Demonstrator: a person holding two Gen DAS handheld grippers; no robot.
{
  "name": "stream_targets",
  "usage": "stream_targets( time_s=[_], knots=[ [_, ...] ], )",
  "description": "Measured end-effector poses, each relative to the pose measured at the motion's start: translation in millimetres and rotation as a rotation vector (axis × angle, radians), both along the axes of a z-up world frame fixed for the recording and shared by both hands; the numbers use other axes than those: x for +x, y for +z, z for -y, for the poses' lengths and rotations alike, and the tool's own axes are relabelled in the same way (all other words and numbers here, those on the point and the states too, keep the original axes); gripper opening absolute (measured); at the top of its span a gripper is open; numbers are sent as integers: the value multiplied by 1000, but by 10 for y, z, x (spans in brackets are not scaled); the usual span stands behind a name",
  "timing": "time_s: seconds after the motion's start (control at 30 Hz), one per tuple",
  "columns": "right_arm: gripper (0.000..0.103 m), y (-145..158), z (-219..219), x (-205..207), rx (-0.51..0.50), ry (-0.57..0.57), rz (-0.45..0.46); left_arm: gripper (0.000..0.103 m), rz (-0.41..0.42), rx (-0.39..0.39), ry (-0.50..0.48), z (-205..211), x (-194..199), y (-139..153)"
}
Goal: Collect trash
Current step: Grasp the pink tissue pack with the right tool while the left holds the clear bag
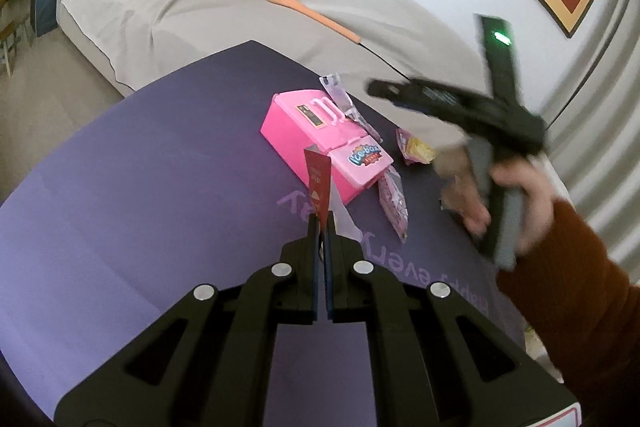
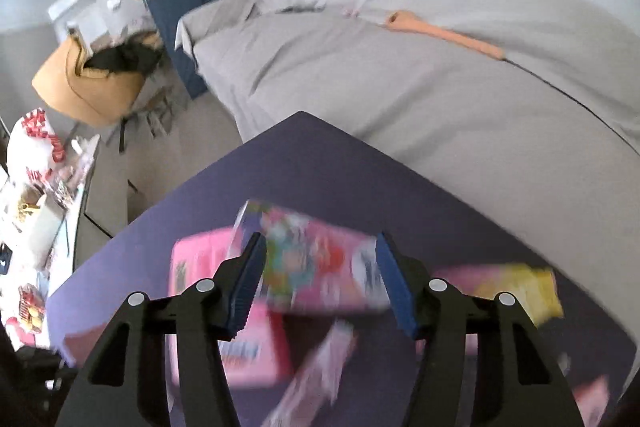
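Your left tool (image 1: pixel 323 227) is pinching a red paper wrapper (image 1: pixel 318 183) at frame centre, while your right tool (image 2: pixel 320 279), spread and blurred, straddles a colourful pink packet (image 2: pixel 316 267); next, I judge, clamp it.

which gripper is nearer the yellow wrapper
Right. The right gripper hovers just left of the yellow wrapper; the left gripper, shut on a red wrapper, sits farther off, beyond the pink box.
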State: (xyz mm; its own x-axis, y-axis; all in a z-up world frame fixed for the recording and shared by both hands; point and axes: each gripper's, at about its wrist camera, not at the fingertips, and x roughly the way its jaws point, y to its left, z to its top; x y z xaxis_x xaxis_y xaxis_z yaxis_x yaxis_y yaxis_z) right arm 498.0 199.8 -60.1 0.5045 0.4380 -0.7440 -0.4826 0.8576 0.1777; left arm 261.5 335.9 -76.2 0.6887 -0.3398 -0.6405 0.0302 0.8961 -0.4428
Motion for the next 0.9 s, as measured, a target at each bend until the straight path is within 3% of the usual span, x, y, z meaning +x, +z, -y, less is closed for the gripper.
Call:
stream_targets(
  time_s=[0.03,0.07,0.1,0.13,0.27,0.53,0.63,0.77,0.9],
  knots=[
    [54,-40,-51,183,10,10,-32,2,2,-7,-2,-11,-2,5],
    [47,-81,-76,313,13,14,-60,2,3,-12,-5,-22,-11,10],
    [34,-131,-94,427,7,12,-87,2,3,-16,-8,-23,-12,11],
    [30,-188,-111,533,0,11,-117,2,3,-19,-13,-24,-16,11],
    [30,-422,-45,669,-51,46,-212,2,-9,-20,-16,-55,-12,-31],
    [30,-386,537,-155,-88,115,-233,2,-6,-53,-38,-69,38,-45],
    [30,-242,770,-438,-112,57,-149,2,0,-60,-54,-15,67,-46],
    [36,-98,1119,-774,-1,-78,-100,2,-11,-64,-58,48,114,-83],
    [37,-251,1273,-1089,31,-179,-93,2,-14,-58,-54,85,117,-83]
  ],
)
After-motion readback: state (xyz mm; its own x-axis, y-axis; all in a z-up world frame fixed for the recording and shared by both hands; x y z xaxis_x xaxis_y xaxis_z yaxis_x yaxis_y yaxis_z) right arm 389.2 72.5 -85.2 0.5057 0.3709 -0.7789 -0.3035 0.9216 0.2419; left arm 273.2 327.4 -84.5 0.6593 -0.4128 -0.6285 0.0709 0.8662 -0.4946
